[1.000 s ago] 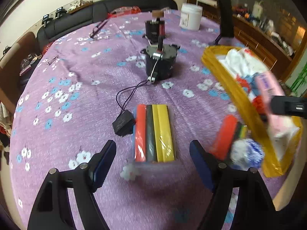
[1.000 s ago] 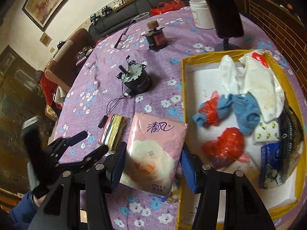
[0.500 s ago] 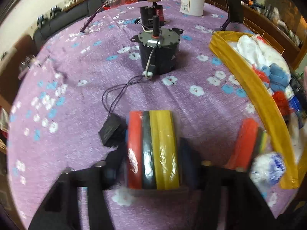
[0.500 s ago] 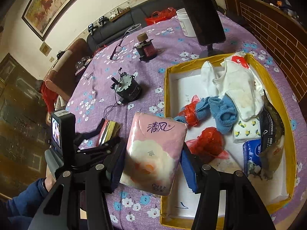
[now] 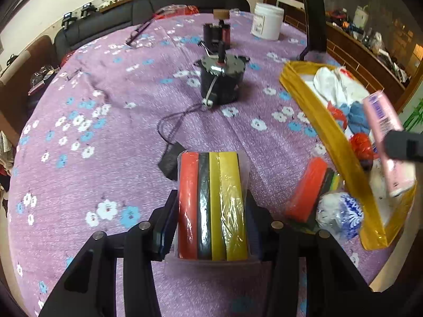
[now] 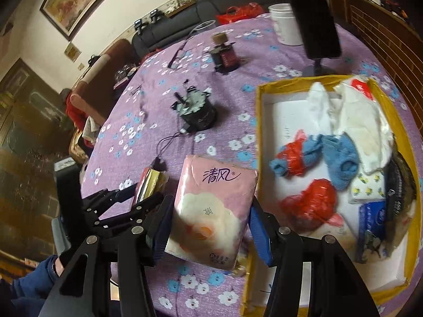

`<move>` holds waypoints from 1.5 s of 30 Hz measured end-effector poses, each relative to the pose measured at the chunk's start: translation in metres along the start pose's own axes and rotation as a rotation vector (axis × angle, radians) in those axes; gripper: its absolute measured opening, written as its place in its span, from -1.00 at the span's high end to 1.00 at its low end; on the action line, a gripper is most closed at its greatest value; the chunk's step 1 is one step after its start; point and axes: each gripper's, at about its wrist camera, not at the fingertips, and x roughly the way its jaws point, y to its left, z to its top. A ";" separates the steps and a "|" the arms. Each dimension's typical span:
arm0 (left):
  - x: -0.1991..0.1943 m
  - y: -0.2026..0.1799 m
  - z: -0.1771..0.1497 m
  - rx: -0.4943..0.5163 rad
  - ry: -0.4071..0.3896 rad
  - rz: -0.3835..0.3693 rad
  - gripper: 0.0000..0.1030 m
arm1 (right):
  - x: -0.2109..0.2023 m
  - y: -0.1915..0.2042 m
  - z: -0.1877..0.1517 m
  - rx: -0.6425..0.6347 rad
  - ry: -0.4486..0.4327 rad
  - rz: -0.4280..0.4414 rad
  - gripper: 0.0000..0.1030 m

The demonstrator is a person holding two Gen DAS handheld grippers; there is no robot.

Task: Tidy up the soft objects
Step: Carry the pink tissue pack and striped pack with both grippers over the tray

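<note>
A clear-wrapped pack of red, black and yellow sponges [image 5: 214,174] lies on the purple flowered tablecloth, between the pads of my left gripper [image 5: 210,198]. Its jaws are closing, and both pads touch the pack's sides. The right wrist view shows the same gripper [image 6: 146,195] around that pack [image 6: 150,182]. My right gripper [image 6: 211,203] is shut on a pink tissue pack [image 6: 216,179], held just left of the yellow box [image 6: 259,121]. Socks, red bags, white cloths and tissue packs lie in the box.
A second sponge pack [image 5: 309,187] and a blue-white bundle [image 5: 338,216] rest against the box wall [image 5: 330,132]. A black motor [image 5: 220,79] with its wire and plug [image 5: 171,158], a smaller motor [image 5: 216,31], a white jar [image 5: 267,23] and a phone stand [image 5: 313,23] stand farther back.
My left gripper has moved forward over the sponge pack and its jaws have narrowed from wide apart onto the pack's sides. The right gripper still holds the tissue pack by the box.
</note>
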 end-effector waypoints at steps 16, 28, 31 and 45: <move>-0.032 -0.002 0.004 0.003 -0.062 -0.009 0.12 | 0.001 0.005 -0.003 0.003 -0.009 0.021 -0.14; -0.033 -0.035 0.015 0.067 -0.081 -0.060 0.12 | -0.024 -0.023 -0.013 0.068 -0.050 -0.008 -0.14; -0.032 -0.046 0.019 0.086 -0.082 -0.074 0.12 | -0.032 -0.032 -0.016 0.087 -0.062 -0.018 -0.14; -0.034 -0.109 0.040 0.186 -0.108 -0.166 0.13 | -0.080 -0.085 -0.032 0.186 -0.141 -0.091 -0.14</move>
